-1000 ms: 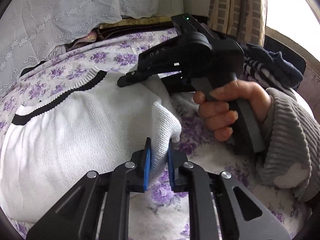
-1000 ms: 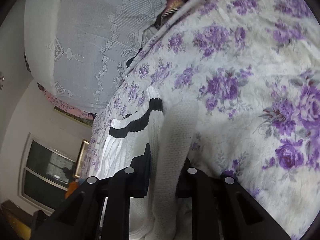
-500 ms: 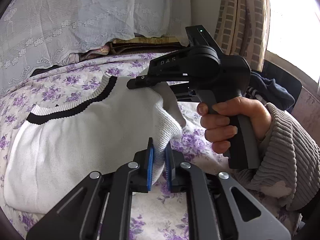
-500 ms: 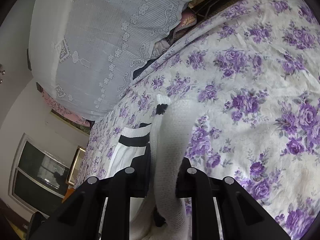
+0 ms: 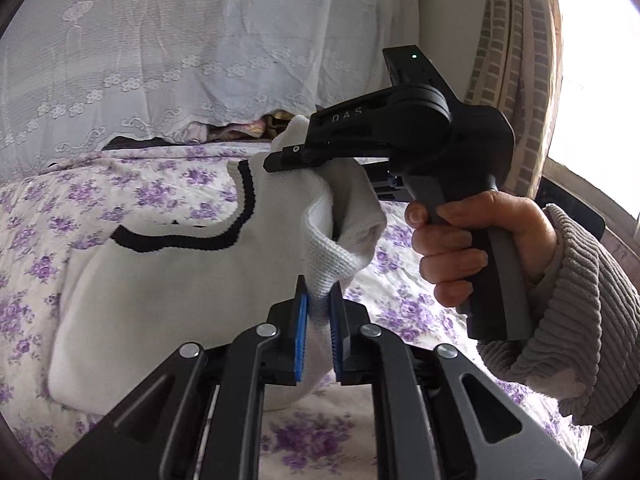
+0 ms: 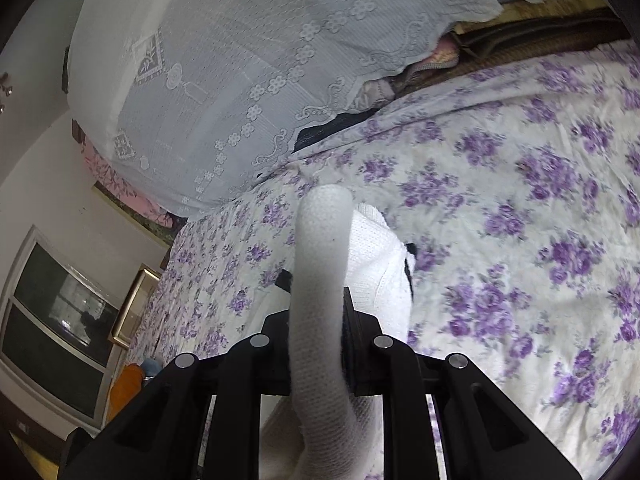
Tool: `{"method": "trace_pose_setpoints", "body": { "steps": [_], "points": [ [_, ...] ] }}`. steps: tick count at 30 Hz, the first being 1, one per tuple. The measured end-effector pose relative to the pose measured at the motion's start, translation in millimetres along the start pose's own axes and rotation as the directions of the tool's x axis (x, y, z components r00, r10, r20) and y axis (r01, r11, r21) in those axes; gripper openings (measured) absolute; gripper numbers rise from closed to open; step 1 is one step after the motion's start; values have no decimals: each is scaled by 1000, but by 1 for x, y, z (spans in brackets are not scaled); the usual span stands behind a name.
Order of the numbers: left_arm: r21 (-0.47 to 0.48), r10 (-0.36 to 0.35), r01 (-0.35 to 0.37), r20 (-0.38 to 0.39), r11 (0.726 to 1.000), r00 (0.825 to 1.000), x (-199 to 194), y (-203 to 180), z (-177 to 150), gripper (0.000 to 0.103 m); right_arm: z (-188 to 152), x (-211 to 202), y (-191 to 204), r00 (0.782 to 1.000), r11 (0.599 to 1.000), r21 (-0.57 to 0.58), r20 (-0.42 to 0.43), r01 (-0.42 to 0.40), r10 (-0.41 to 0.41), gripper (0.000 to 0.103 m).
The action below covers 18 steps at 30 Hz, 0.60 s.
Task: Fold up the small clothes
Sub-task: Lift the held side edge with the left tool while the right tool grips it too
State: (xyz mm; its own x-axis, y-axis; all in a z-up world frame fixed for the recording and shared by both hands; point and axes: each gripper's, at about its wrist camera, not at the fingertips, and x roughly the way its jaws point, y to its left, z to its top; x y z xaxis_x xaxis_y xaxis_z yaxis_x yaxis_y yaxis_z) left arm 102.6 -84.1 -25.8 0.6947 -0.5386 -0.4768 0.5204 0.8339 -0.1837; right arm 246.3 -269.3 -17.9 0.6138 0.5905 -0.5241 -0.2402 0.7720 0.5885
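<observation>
- Since a second ago both grippers have come up off the bed, and that edge of the white sweater (image 5: 168, 292) has been hauled up with them; the black-striped neckline (image 5: 180, 242) now sags in a curve where it lay flatter before.
- Far left in the left wrist view, the floral bedspread (image 5: 52, 216) carries the rest of the sweater, which lies spread on it with the lower body of the knit flat.
- Behind that hangs a lace cover (image 5: 160, 52) draped over a stack at the head of the bed.
- Moving toward the middle, the left gripper (image 5: 318, 320) has its blue pads (image 5: 301, 336) pressed in on a fold of the white knit, pinching it, and the fabric rises from there in a ridge.
- Just right of that ridge the right gripper (image 5: 280, 160) is clamped on another bunch of the same edge, higher up, with cloth draping below its jaws.
- Further right, the person's right hand (image 5: 476, 248) wraps the gripper's grip, a grey ribbed cuff (image 5: 576, 320) at the wrist, and a patterned curtain (image 5: 516, 60) hangs by the bright window.
- In the right wrist view the right gripper (image 6: 318, 344) shows the same thing: a thick roll of white knit caught between its fingers (image 6: 358, 344), sticking up and forward over the purple flowers.
</observation>
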Motion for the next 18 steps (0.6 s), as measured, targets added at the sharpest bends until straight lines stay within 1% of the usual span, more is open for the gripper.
{"method": "trace_pose_setpoints", "body": {
  "steps": [9,14,16,18],
  "points": [
    [-93,54,-48,58,994,997,-33,47,3,9,8,37,67,999,997,-68,-34,21,-23,18],
    [-137,121,-108,85,985,989,-51,75,1,9,11,76,106,997,995,-103,-74,2,-9,17],
    [-164,149,-134,78,977,986,-56,89,-3,9,11,94,117,996,994,-110,-94,-14,3,11],
    [-194,183,-168,62,966,981,-58,103,-8,9,7,115,129,993,993,-113,-120,-22,8,11]
  ]
}}
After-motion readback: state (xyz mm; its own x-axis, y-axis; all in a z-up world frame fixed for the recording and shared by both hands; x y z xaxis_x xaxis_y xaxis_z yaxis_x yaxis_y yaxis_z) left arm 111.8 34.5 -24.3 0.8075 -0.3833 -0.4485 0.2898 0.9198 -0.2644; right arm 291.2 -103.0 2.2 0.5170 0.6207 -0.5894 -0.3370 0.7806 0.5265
